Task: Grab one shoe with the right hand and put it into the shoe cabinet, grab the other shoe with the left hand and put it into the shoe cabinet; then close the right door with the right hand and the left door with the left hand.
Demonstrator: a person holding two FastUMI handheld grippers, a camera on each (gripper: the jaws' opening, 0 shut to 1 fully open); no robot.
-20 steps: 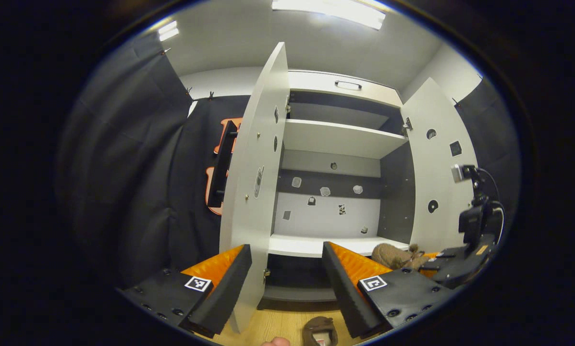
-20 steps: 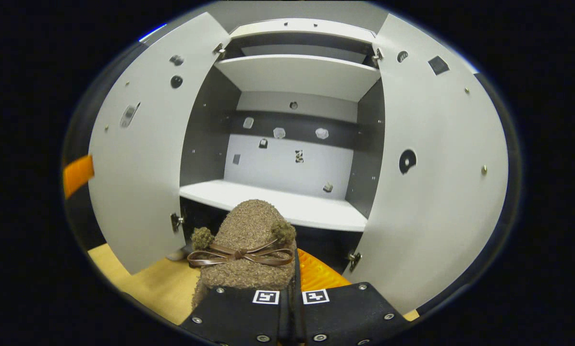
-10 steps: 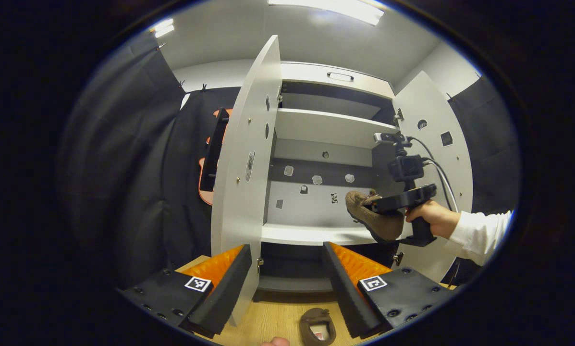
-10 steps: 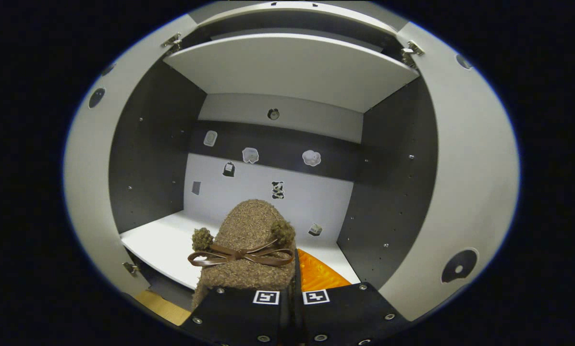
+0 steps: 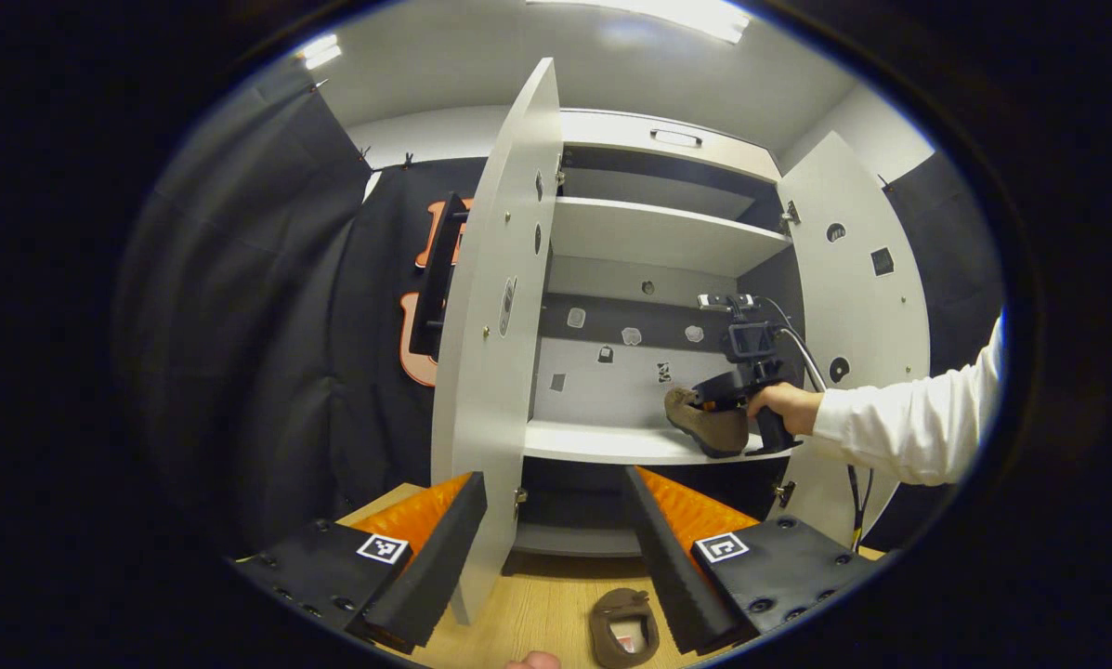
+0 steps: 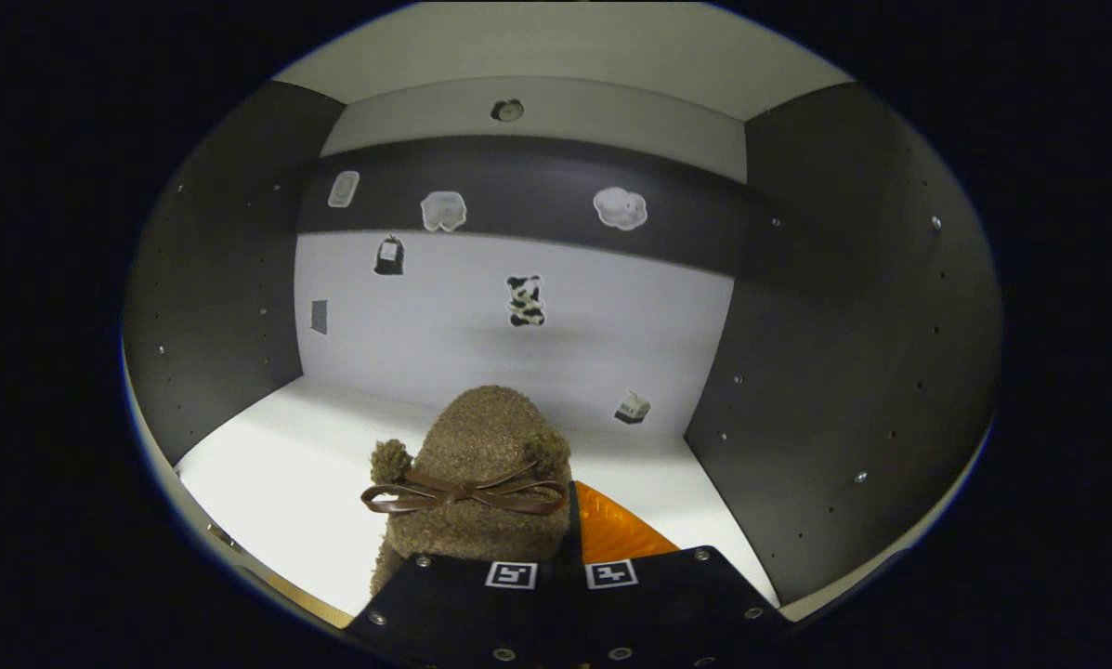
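Note:
A fuzzy brown shoe (image 6: 481,455) with a brown bow is pinched by my right gripper (image 6: 569,525), shut on it, inside the cabinet above the white shelf (image 6: 277,465). In the left gripper view, the same shoe (image 5: 704,426) sits low over the shelf (image 5: 602,443) at its right end, with the right gripper (image 5: 715,401) in a white-sleeved hand (image 5: 783,406). I cannot tell whether its sole touches the shelf. The other brown shoe (image 5: 622,628) lies on the wooden floor, below my open, empty left gripper (image 5: 553,480).
Both cabinet doors stand wide open: the left door (image 5: 498,325) edge-on right ahead of my left gripper, the right door (image 5: 848,307) behind the sleeve. An upper shelf (image 5: 658,237) spans the cabinet. Dark side walls (image 6: 834,353) flank the shoe; stickers dot the back panel (image 6: 518,325).
The right gripper has carried its shoe forward and down, from in front of the doors into the cabinet, low over the shelf. The left gripper has barely shifted and stays open.

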